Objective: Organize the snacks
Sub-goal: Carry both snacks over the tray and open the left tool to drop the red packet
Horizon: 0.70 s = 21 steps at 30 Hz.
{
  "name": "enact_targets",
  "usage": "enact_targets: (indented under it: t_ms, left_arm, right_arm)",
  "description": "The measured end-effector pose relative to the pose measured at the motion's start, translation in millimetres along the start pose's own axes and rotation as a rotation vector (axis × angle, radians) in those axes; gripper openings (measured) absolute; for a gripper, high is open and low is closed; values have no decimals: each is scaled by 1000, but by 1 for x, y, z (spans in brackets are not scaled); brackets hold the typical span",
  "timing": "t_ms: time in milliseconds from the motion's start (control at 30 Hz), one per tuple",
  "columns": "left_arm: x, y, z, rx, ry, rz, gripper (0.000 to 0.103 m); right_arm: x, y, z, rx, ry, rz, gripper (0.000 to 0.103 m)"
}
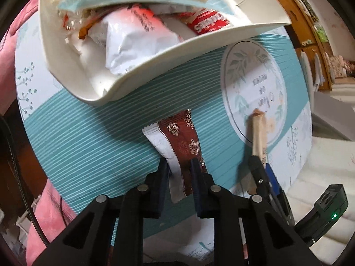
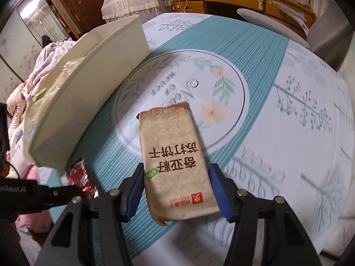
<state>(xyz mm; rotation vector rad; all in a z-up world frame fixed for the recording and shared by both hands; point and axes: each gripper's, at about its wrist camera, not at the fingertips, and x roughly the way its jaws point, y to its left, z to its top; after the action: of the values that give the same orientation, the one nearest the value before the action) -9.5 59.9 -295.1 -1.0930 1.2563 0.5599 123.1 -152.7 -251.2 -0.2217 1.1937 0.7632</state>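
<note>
Your left gripper (image 1: 177, 166) is clamped on the near end of a dark red snowflake packet (image 1: 182, 141), its pads pinching the wrapper so the rest of the packet sticks out forward above the teal striped tablecloth (image 1: 111, 133), just short of the white bin (image 1: 155, 59). Your right gripper (image 2: 175, 190) has its blue pads closed against the two long sides of a tan cracker pack (image 2: 173, 155), which is held flat over the cloth near the printed floral circle (image 2: 221, 88). Both snacks look light, so weight should not be your worry; the wrappers are. The red packet is a thin, glossy film pouch that bends where it is unsupported, and you hold it close to its end, so expect it to droop and swing; a grip nearer its middle would likely steady it. The cracker pack seems stiffer, a stacked sleeve with a crimped seam at each end, but what is inside probably breaks under pressure, so squeeze only enough to keep it from sliding. Its smooth wrapper may slip between the pads if you tilt it steeply. The bin is already piled with other wrapped snacks (image 1: 133, 33), loose and uneven, so anything you lay on top may slide; aim for a low gap and let go close to the pile rather than dropping from height.
</note>
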Motion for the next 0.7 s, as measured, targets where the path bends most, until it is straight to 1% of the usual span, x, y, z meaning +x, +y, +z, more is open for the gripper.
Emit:
enact_targets:
  t_ms: [200,233,267,300,333,367,433,600,700]
  left_arm:
    - [-29,-12,-3,93,-13,-48,18]
    - [-34,-13,-3,108,-11,-59,17]
    - [-37,-14,-2,118,-9,-64,17]
    - [-41,-12,-2,134,-7,-71,17]
    - [-45,-14,-1,156,-7,-80,17]
    - [-48,-13,0,170,-7,-83,17]
    - [-56,-16,3,198,-13,-89,17]
    - [-81,-23,10,281,-41,-94,17]
    - [-94,-27,16,323,-56,-97,17]
  right_arm:
    - [-28,9,-11,36,-29,20,55]
    - [-32,10,-11,39,-36,22,53]
    - [-37,11,-12,44,-44,25,48]
    - [-42,13,-12,49,-60,51,29]
    - [-45,13,-13,51,-68,41,5]
    - [-49,14,-12,60,-76,37,3]
    - [-52,13,-12,66,-83,46,3]
    - [-55,18,-11,79,-91,16,3]
    - [-52,18,-10,104,-81,5,0]
